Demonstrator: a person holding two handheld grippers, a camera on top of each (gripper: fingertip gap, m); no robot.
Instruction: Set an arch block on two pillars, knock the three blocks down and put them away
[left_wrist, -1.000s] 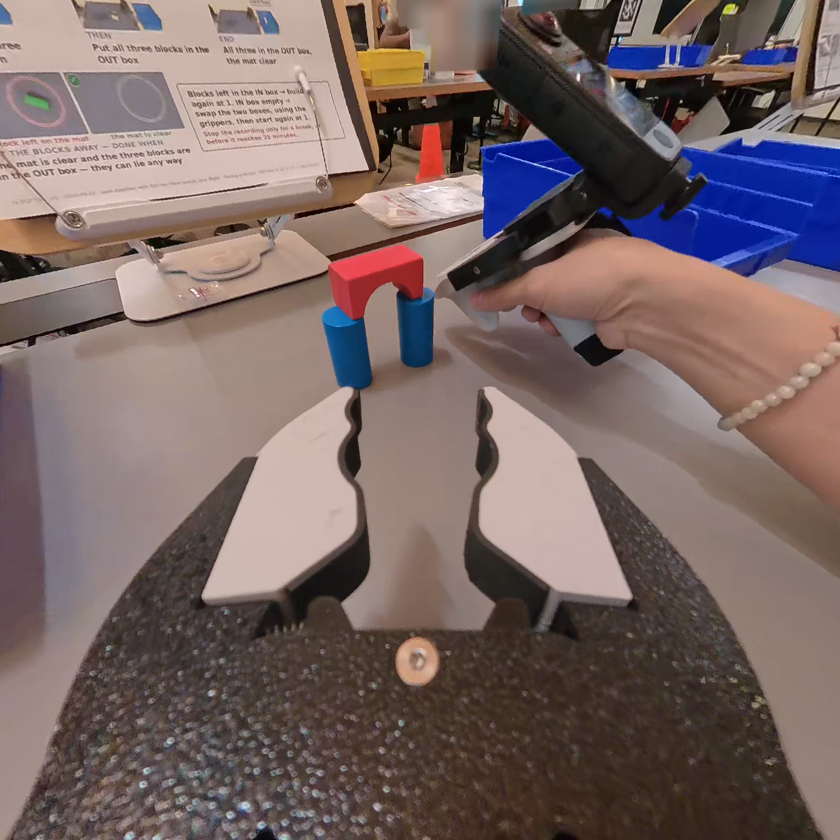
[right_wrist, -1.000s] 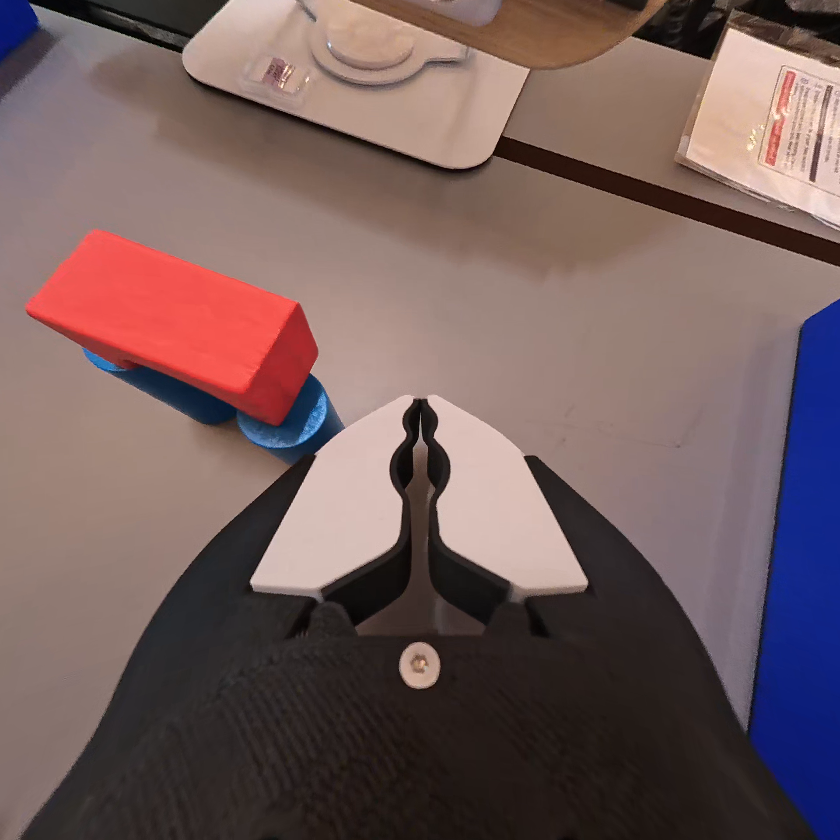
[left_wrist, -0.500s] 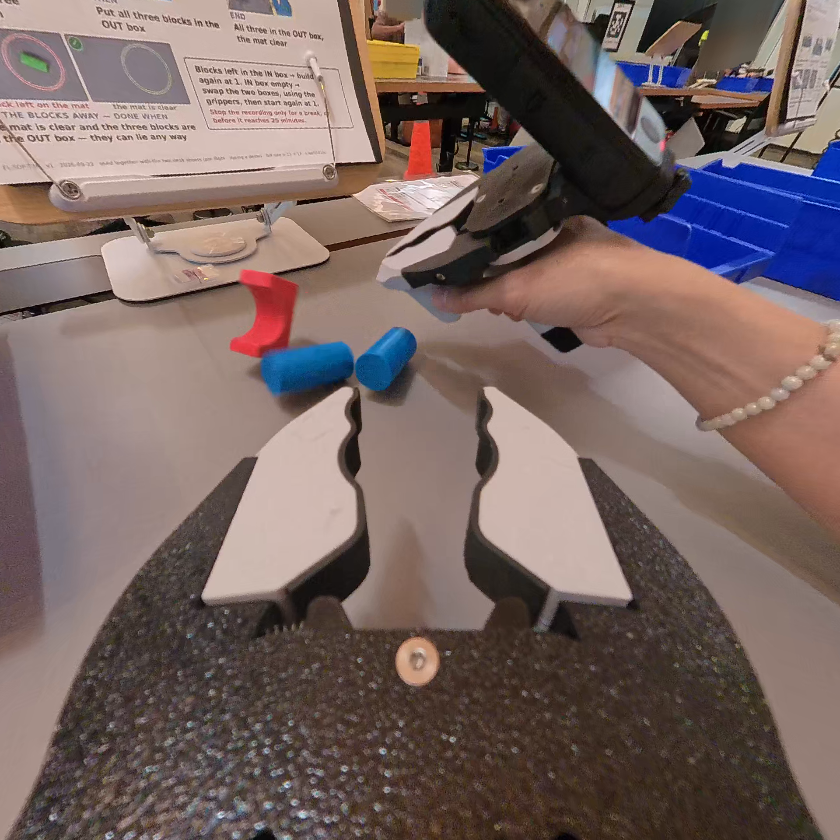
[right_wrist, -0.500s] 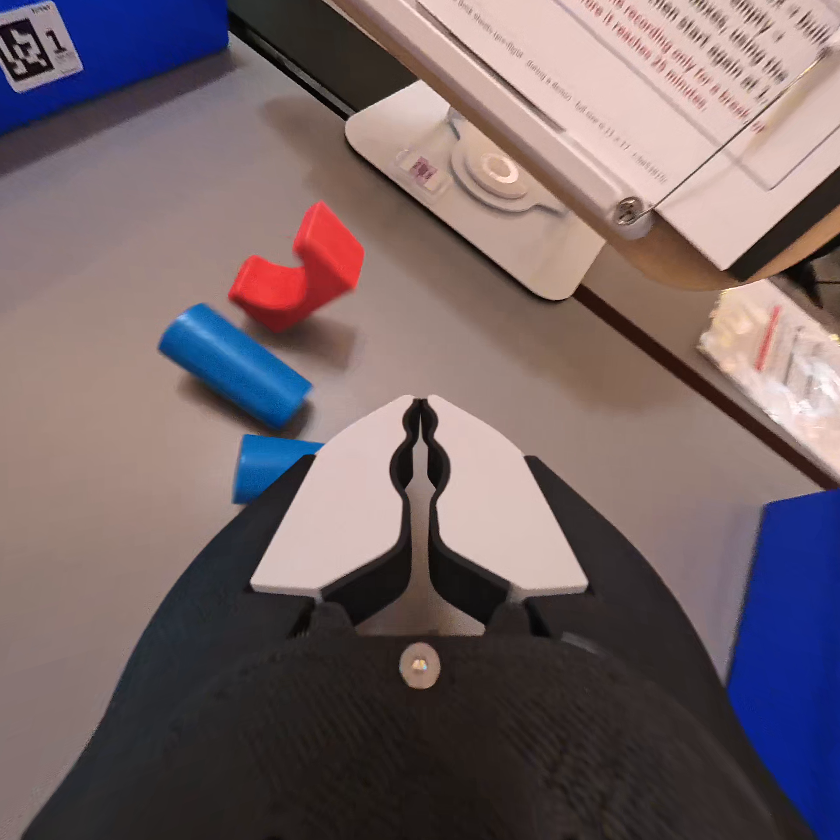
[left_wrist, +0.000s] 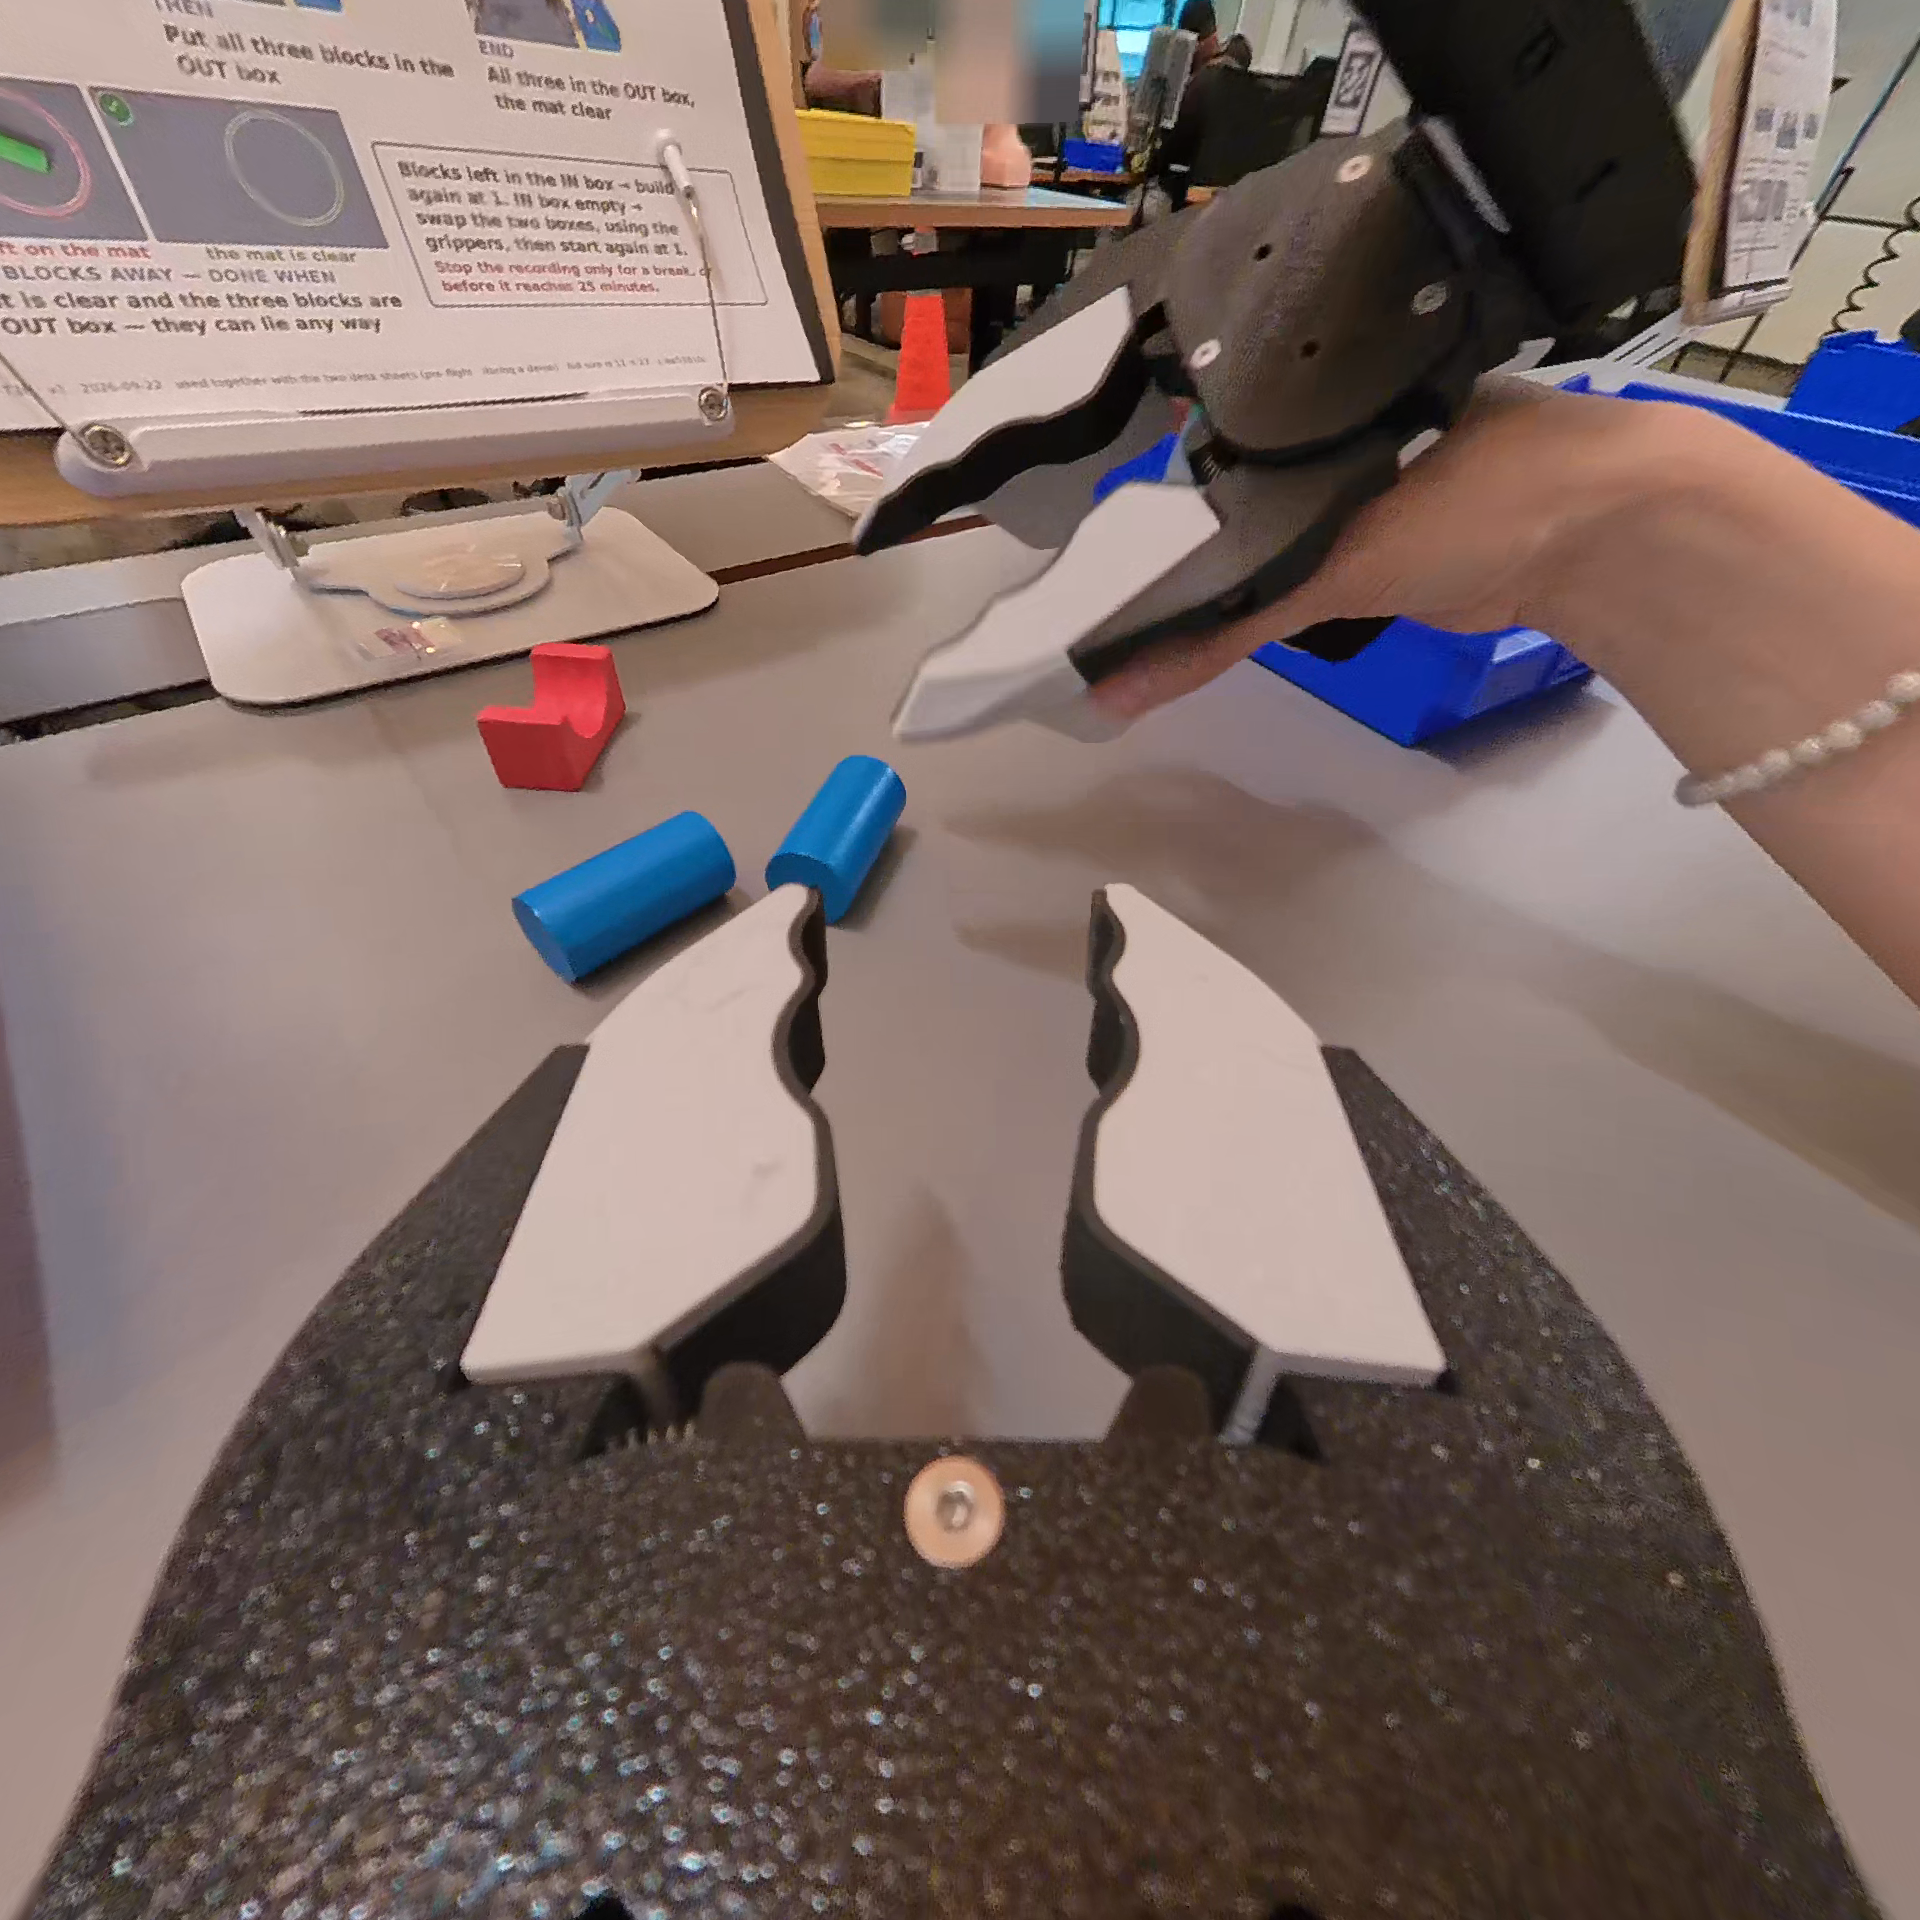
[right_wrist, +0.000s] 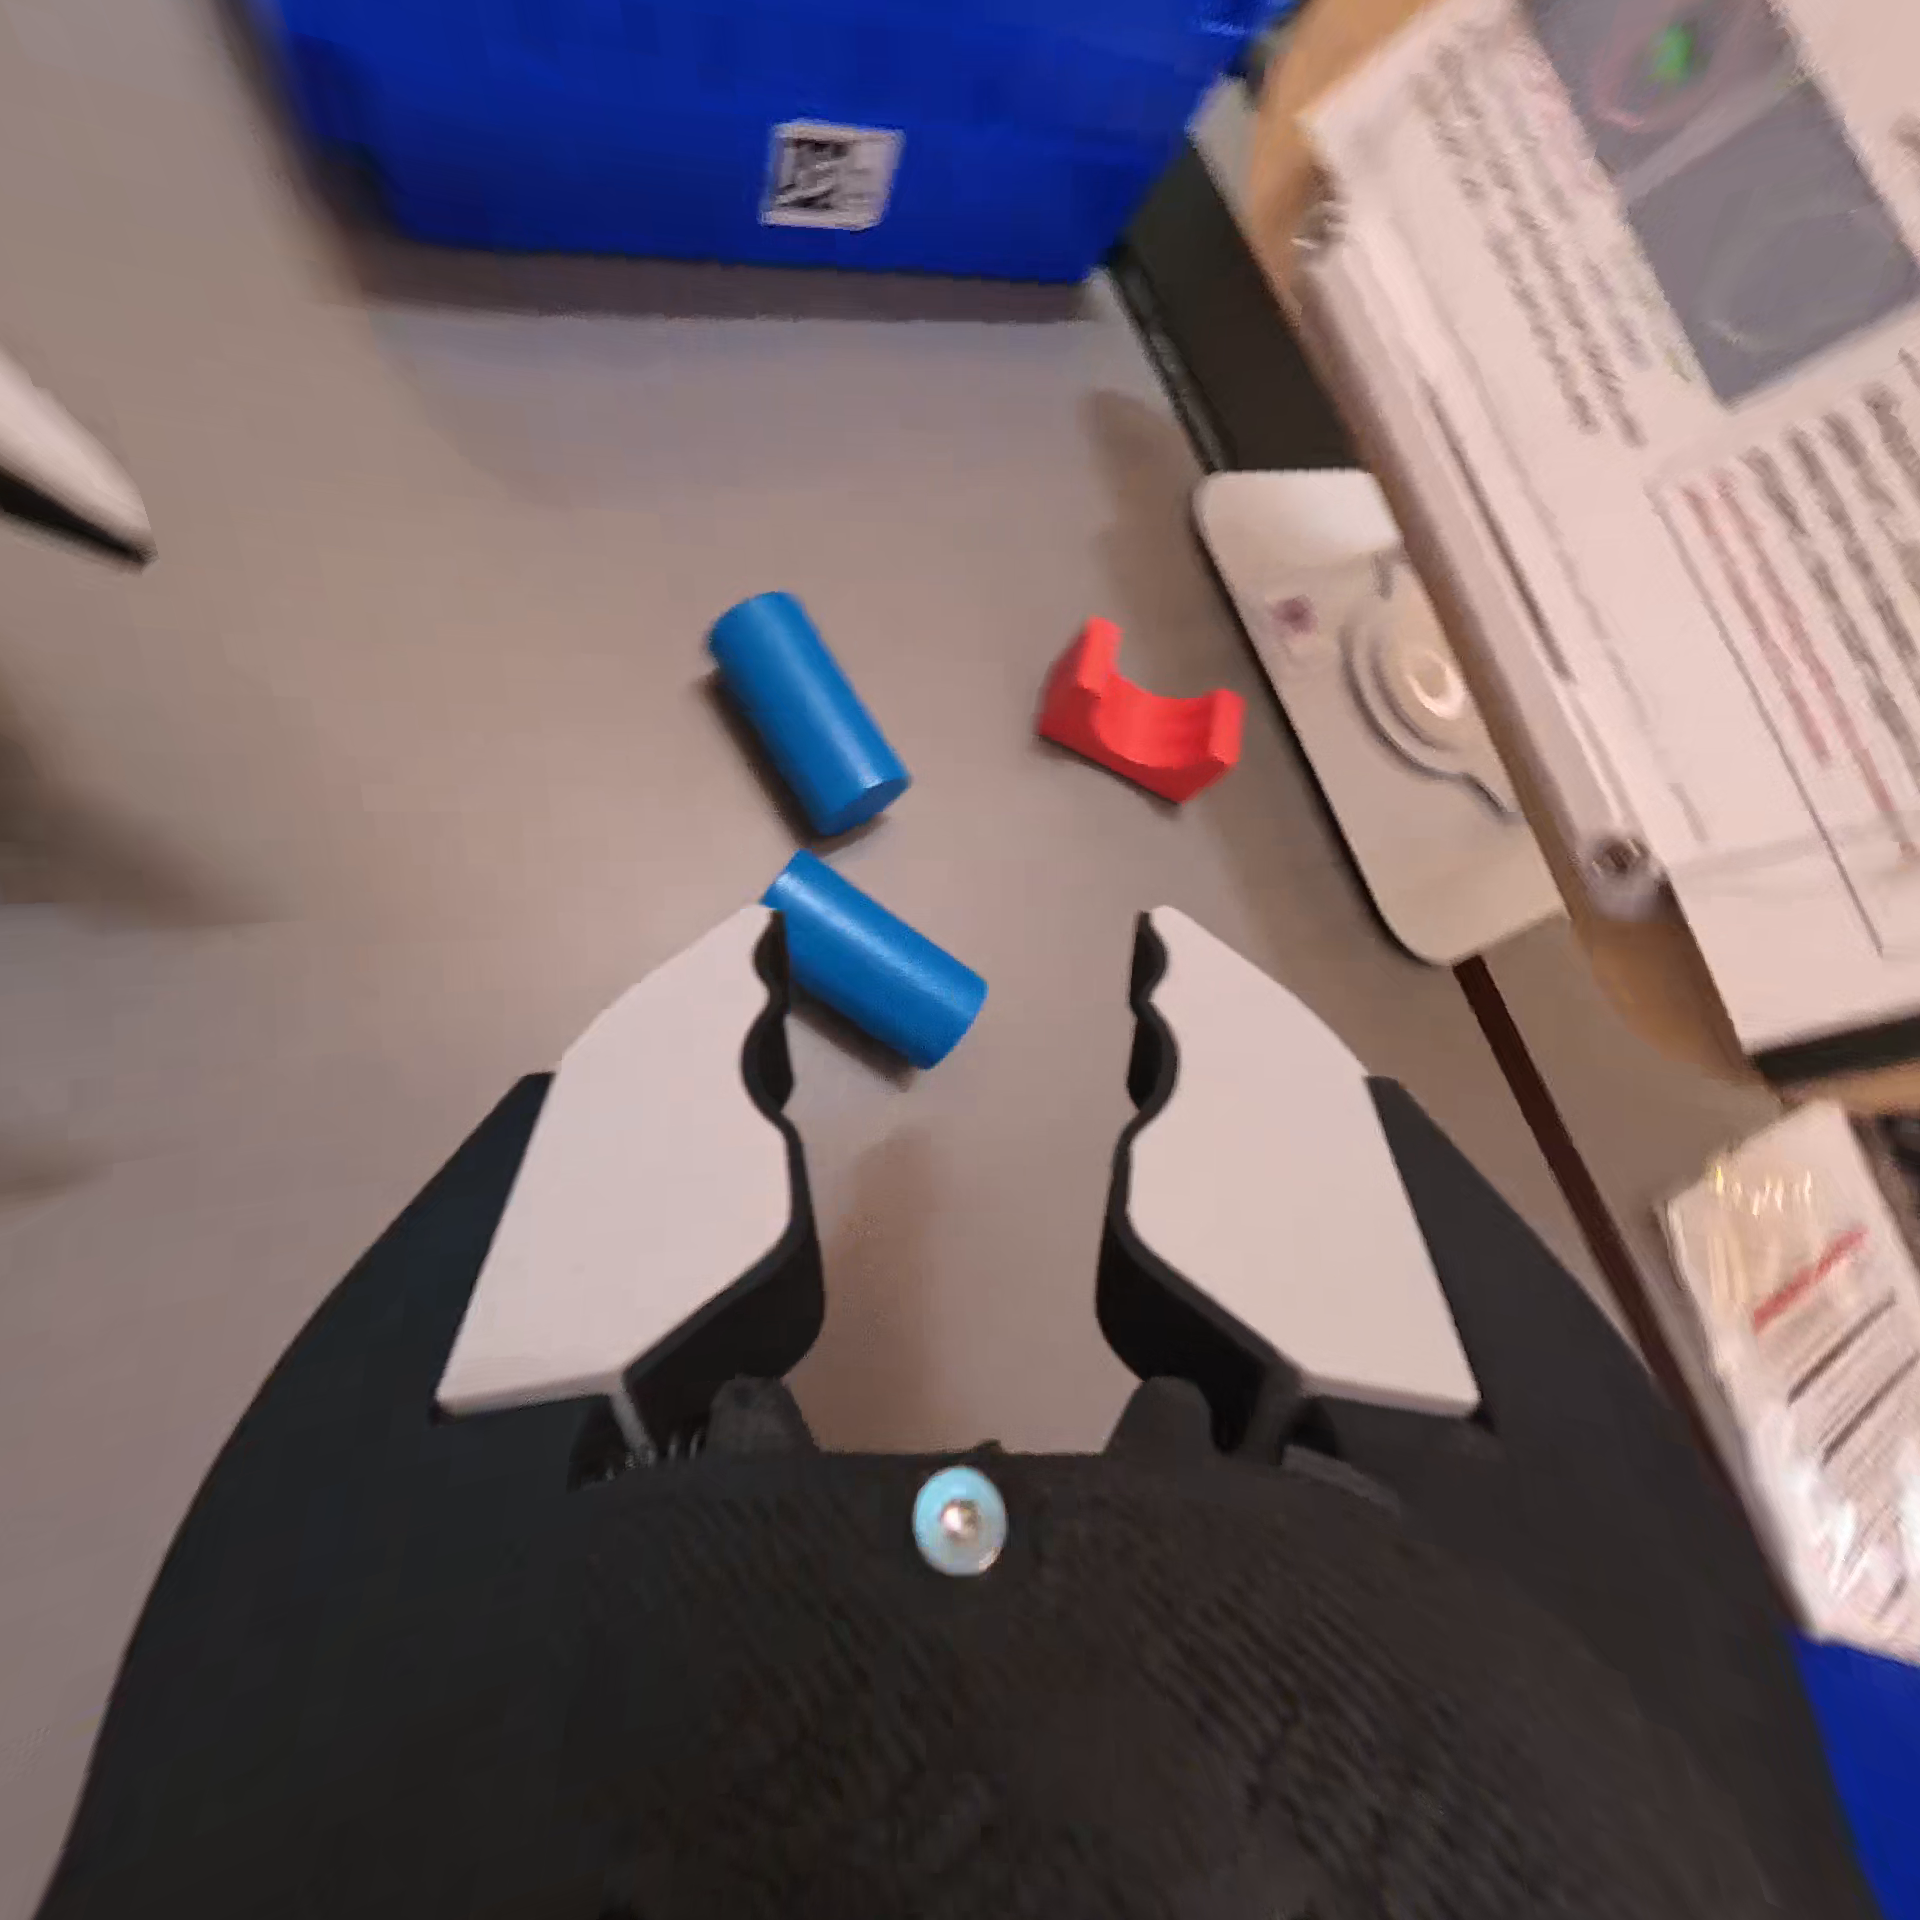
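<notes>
Two blue cylinders lie on their sides on the grey table: a left one (left_wrist: 623, 894) (right_wrist: 805, 712) and a right one (left_wrist: 836, 831) (right_wrist: 883, 971). A red arch block (left_wrist: 556, 715) (right_wrist: 1143, 717) lies tipped over behind them. My left gripper (left_wrist: 956, 904) is open and empty, low over the table, its left fingertip close to the right cylinder. My right gripper (right_wrist: 951, 920) is open and empty, held above the right cylinder, which lies partly between its fingers. It shows in the left wrist view (left_wrist: 883, 634), raised over the blocks, in a person's hand.
A document stand (left_wrist: 447, 592) (right_wrist: 1455, 665) with a printed sheet stands behind the blocks. A blue bin (right_wrist: 727, 135) sits at the table's left side, more blue bins (left_wrist: 1455, 665) on the right. A bagged leaflet (right_wrist: 1818, 1351) lies near the stand. The red arch block (right_wrist: 1143, 717) lies around 15 centimetres away from my right fingertips.
The arch of red block on two upright cylinders has fallen; all three blocks now lie on the table. My right gripper rose, swung around and opened. My left gripper stayed open.
</notes>
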